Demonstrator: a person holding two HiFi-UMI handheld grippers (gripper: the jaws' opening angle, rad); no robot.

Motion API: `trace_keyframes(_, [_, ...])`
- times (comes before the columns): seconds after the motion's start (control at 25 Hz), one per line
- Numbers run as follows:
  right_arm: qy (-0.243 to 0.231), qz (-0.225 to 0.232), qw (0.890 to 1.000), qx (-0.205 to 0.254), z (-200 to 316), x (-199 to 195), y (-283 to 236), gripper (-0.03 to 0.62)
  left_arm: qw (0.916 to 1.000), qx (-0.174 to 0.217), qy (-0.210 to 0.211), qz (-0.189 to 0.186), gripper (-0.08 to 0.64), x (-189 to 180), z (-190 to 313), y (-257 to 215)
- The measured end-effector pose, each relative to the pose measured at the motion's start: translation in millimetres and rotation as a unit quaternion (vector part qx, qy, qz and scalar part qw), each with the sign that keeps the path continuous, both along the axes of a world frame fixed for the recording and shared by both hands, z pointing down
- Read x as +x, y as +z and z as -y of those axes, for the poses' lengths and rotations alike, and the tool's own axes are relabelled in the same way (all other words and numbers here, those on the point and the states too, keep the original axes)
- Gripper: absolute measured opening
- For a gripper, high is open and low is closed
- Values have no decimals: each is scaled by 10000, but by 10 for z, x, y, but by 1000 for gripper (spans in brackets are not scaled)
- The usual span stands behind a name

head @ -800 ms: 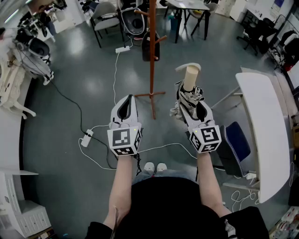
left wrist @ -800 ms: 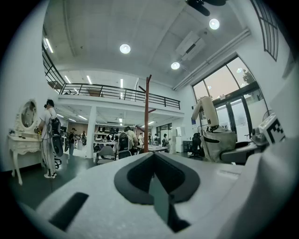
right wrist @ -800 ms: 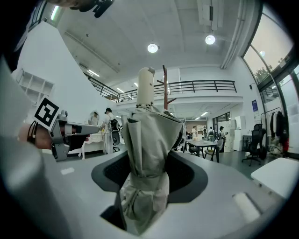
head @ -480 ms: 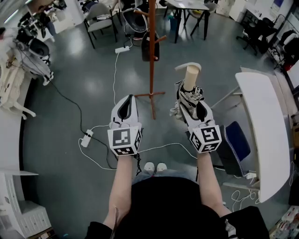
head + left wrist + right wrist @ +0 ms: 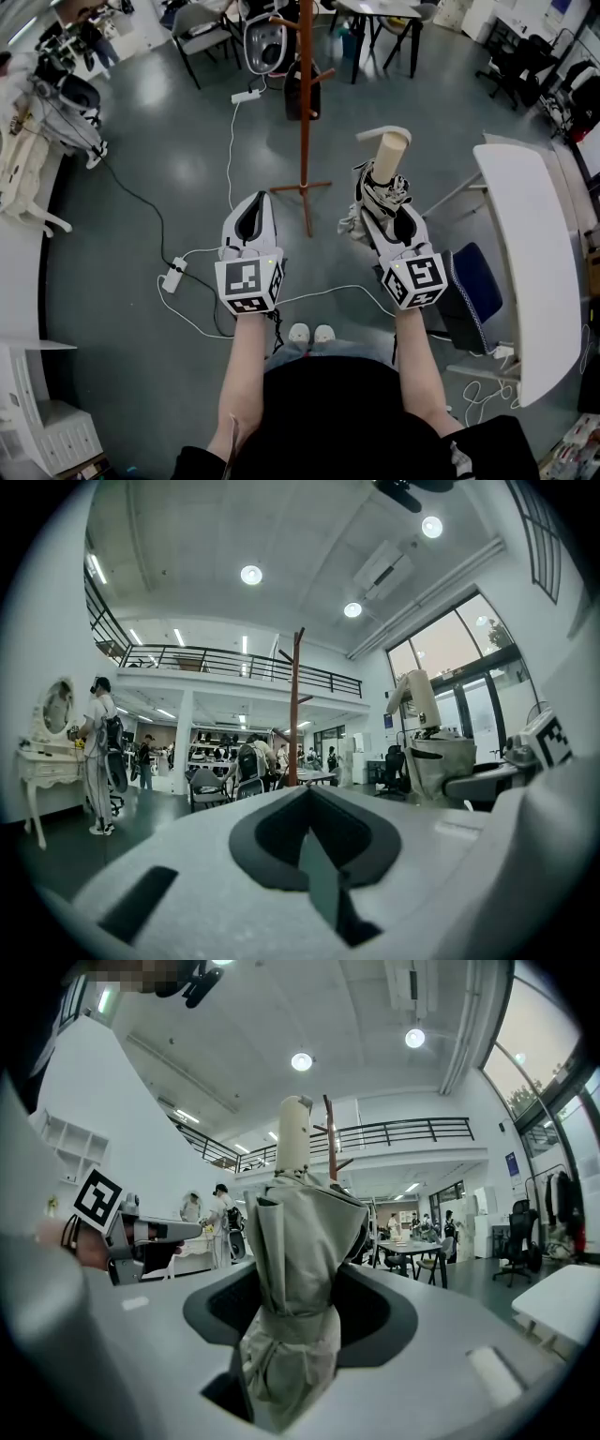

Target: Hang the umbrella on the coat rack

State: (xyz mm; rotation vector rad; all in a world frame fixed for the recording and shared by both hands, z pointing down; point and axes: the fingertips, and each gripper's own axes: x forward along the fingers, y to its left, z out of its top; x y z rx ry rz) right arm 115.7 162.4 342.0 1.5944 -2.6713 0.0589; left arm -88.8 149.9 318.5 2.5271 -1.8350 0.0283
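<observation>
Over the last moment little has changed: my right gripper (image 5: 380, 199) keeps its fingers clamped on the folded umbrella (image 5: 384, 173), handle uppermost and barely displaced. My left gripper (image 5: 251, 202) stays empty, fingers together. The umbrella remains well apart from the coat rack (image 5: 305, 112) ahead — I judge the approach to a peg is still outstanding.

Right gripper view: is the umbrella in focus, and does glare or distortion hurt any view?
Right gripper view: folded beige fabric umbrella sharp, round ceiling lamps blown out, heavy fisheye with black corners. Left gripper view: same fisheye, tall windows bright. Head view: evenly lit, red-brown wooden coat rack crisp.
</observation>
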Motion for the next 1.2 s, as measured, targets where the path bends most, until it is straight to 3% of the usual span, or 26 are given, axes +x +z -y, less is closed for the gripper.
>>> trace_keyframes(0.44, [-235, -117, 9996, -76, -143, -29, 90, 252, 9994, -215, -261, 43, 6, -121, -170, 161])
trace_keyframes(1.2, [-539, -166, 9983, -132, -103, 263, 219, 252, 9974, -169, -693, -4, 6, 12, -333, 206])
